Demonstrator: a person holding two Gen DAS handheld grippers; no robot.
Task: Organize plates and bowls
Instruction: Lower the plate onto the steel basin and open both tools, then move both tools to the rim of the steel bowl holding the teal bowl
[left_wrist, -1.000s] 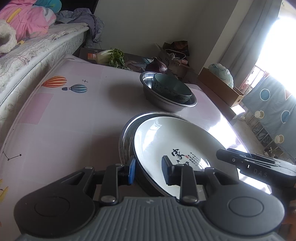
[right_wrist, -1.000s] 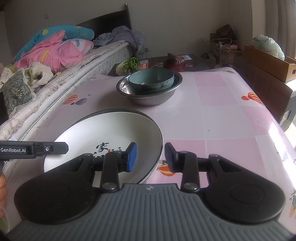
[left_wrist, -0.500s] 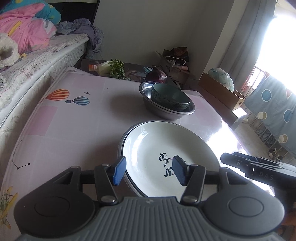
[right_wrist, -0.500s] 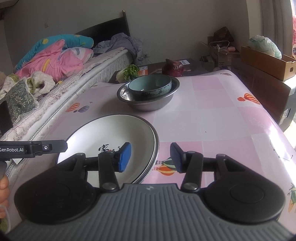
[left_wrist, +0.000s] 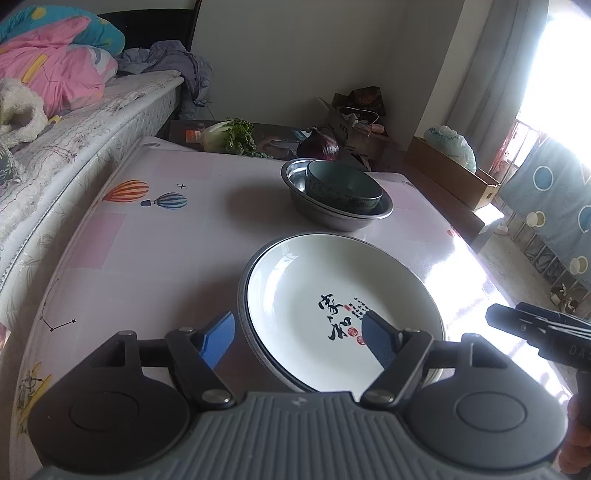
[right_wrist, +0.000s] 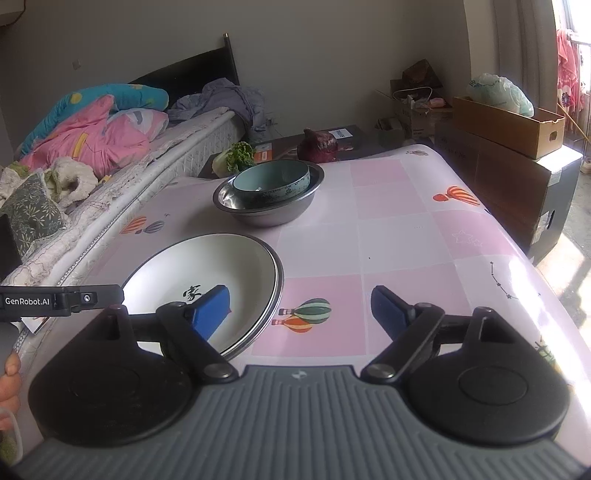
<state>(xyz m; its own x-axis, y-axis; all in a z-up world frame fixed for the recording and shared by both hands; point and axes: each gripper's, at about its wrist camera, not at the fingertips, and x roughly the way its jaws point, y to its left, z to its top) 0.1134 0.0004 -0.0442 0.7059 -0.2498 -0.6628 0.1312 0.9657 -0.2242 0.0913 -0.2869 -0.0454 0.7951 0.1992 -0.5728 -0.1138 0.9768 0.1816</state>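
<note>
both grippers just let go — left gripper (left_wrist: 297, 338) and right gripper (right_wrist: 300, 308) jaws spread wide, holding nothing. white plate (left_wrist: 341, 308) now nested on metal plate (left_wrist: 246, 264), stack done I'd say. teal bowl (right_wrist: 271, 181) in steel basin (right_wrist: 267, 210) just behind white plate. pink balloon-print counter (right_wrist: 413, 225); bed (right_wrist: 110, 140) left of plate, boxes (right_wrist: 508, 125) to its right.
</note>
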